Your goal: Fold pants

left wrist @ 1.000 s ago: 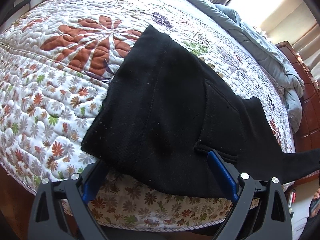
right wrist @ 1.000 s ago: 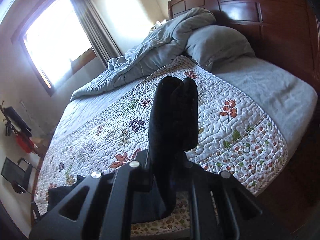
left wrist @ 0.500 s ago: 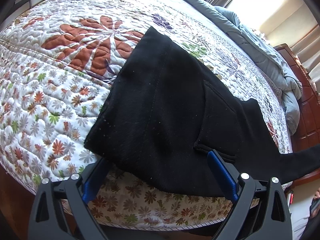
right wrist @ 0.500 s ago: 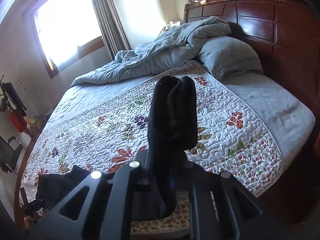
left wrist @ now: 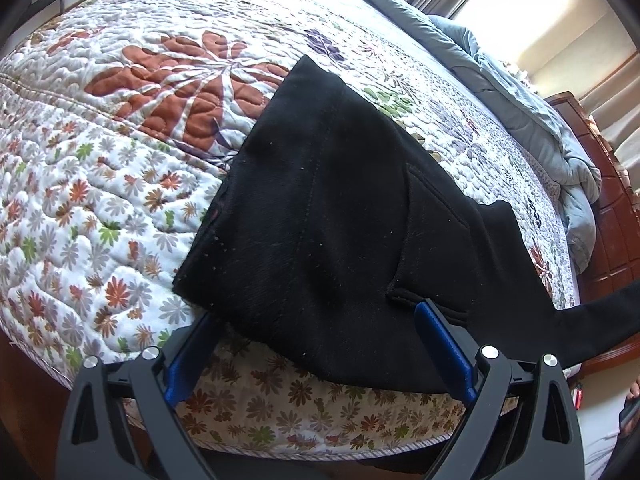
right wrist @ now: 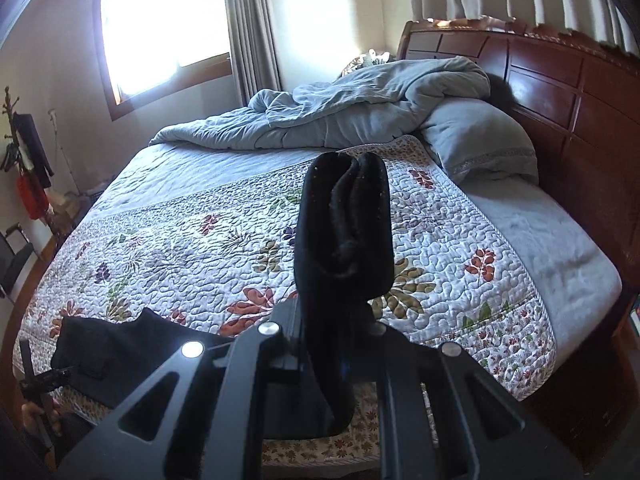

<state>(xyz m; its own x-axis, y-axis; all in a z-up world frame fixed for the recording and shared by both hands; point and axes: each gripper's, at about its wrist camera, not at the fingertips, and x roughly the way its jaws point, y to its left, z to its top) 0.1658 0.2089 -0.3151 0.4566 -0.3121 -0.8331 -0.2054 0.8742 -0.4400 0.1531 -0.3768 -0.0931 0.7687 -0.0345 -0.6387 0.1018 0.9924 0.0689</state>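
Observation:
Black pants [left wrist: 340, 220] lie on the floral quilt [left wrist: 120, 160] near the bed's front edge, waist end toward the left gripper. My left gripper [left wrist: 320, 316] is open, its blue-padded fingers [left wrist: 440, 344] spread at the pants' near hem, which lies over their tips. A leg stretches off to the right [left wrist: 592, 320]. My right gripper [right wrist: 340, 328] is shut on the bunched leg end [right wrist: 344, 232], which sticks up between its fingers above the bed. The waist end shows at lower left in the right wrist view [right wrist: 120, 344].
A rumpled grey duvet [right wrist: 360, 100] and a pillow [right wrist: 480, 140] lie at the head of the bed against the wooden headboard [right wrist: 560, 80]. A window [right wrist: 160, 20] is behind. A coat rack [right wrist: 24, 160] stands at the left.
The right gripper has swung with the leg end, its view turning toward the headboard and rising. The left gripper has edged slightly closer; the pants look the same.

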